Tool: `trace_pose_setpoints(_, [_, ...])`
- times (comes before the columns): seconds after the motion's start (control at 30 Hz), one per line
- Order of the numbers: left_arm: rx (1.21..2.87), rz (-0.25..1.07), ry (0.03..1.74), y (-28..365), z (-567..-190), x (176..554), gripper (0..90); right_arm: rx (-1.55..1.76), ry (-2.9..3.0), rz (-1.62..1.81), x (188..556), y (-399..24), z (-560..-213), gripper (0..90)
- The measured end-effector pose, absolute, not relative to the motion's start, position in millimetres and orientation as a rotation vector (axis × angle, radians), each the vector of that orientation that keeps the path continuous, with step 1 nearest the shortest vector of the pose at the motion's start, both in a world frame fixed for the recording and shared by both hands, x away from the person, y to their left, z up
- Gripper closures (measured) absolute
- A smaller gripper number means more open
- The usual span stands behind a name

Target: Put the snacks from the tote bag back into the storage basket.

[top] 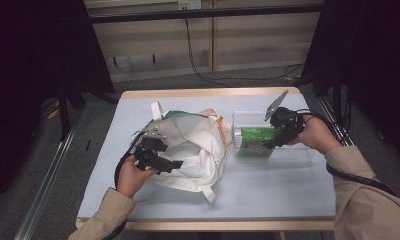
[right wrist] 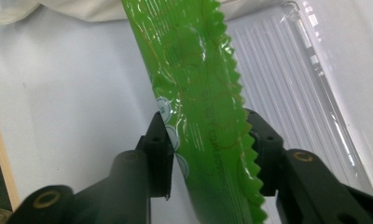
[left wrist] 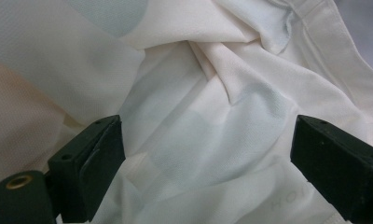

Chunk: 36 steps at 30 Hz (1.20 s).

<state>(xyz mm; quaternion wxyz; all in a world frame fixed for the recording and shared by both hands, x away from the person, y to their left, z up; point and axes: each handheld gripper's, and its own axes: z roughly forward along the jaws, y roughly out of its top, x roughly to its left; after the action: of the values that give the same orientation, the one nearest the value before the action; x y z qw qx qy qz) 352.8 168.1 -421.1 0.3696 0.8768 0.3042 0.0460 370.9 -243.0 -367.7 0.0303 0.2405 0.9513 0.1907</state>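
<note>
Green crinkle-edged plastic snack packet sits between my right gripper jaws, which stand apart and barely pinch it, over the clear plastic bin, probably for dropping in. My left gripper, wide open, hovers over the white cloth bag.

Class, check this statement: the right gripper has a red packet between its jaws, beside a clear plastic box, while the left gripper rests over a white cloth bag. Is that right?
Not quite. The packet is green, not red, as the right gripper view shows. The rest stands: the right gripper has it between its jaws beside the clear plastic box, and the left gripper is over the white cloth bag.
</note>
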Motion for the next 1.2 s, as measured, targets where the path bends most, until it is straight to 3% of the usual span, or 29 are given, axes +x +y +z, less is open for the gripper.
trace_pose_setpoints(0.23, [2.239, 0.108, 0.775, 167, -422, 353, 9.7, 0.787, 2.908, 0.593, 369, -243, -369, 42.9])
trace_pose_setpoints(0.7, [2.241, 0.105, 0.776, 167, -421, 352, 9.5, 0.845, 2.859, 0.658, 361, -249, -364, 26.3])
trace_pose_setpoints(1.2, [2.234, 0.096, 0.773, 166, -421, 352, 9.3, 0.844, 2.843, 0.673, 349, -261, -362, 22.8])
